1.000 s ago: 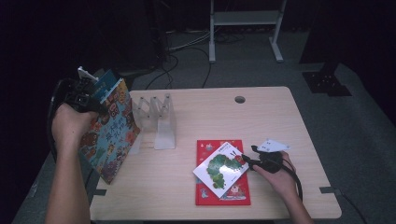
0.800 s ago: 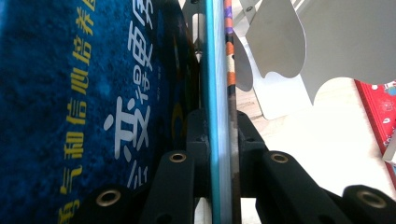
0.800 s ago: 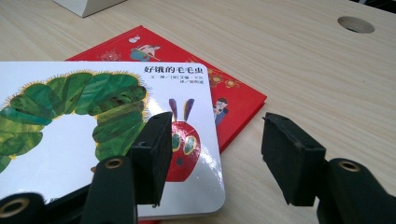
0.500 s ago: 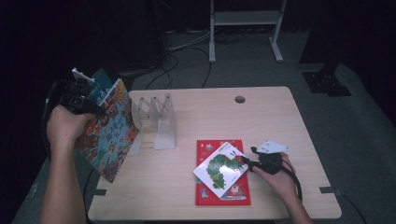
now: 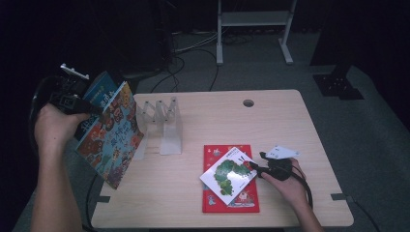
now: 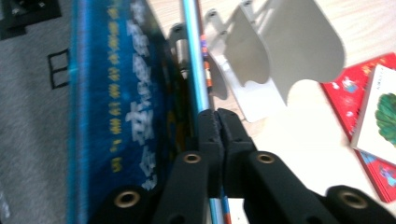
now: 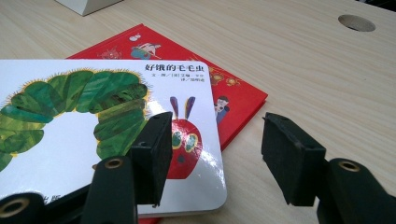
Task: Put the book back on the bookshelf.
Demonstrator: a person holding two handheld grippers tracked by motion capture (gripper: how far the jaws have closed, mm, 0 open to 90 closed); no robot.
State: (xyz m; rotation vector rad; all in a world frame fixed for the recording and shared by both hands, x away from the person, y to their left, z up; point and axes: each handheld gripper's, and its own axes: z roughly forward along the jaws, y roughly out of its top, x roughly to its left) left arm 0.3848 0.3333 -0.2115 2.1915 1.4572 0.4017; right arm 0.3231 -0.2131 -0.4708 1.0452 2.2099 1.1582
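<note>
My left gripper [image 5: 93, 108] [image 6: 217, 115] hangs past the table's left edge, shut on the thin edge of a large colourful picture book [image 5: 113, 137] [image 6: 198, 70], which is tilted in the air. Its jaws have just closed tighter on that edge. A blue book [image 5: 99, 91] [image 6: 121, 107] lies against the picture book's far side. My right gripper [image 5: 255, 166] [image 7: 217, 140] rests low at the table's front right, open, one pad [image 7: 156, 149] over the corner of a white caterpillar book [image 5: 228, 173] [image 7: 70, 116]. That book lies on a red book [image 5: 241, 199] [image 7: 154, 46].
A white zigzag book rack [image 5: 162, 123] [image 6: 280, 60] stands on the wooden table [image 5: 280, 130] left of centre. A cable hole [image 5: 248, 103] [image 7: 356, 22] sits near the far edge. Cables and a metal stand's legs [image 5: 254, 43] lie on the floor beyond.
My left hand has risen a little and shifted left with the picture book. The right hand and both lying books have stayed put.
</note>
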